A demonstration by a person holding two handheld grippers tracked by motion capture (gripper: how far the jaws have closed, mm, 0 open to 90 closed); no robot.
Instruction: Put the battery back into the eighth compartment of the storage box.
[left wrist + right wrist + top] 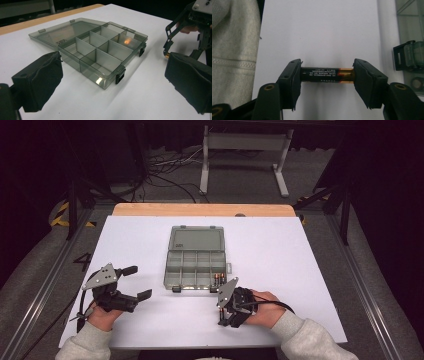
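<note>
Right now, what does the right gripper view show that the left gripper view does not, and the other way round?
The right gripper view alone shows the battery clamped end to end between the right gripper pads, black body with a copper end, plus a grey sleeve at the left edge. The left gripper view alone shows the left gripper open over bare table, and the organiser box whole, lid laid flat open, dividers visible. Both share the white table and a black box latch.

One clear compartment box (195, 257), one battery (327, 74) in the right tongs (327, 75), two tongs, a few batteries (218, 279) in the box
</note>
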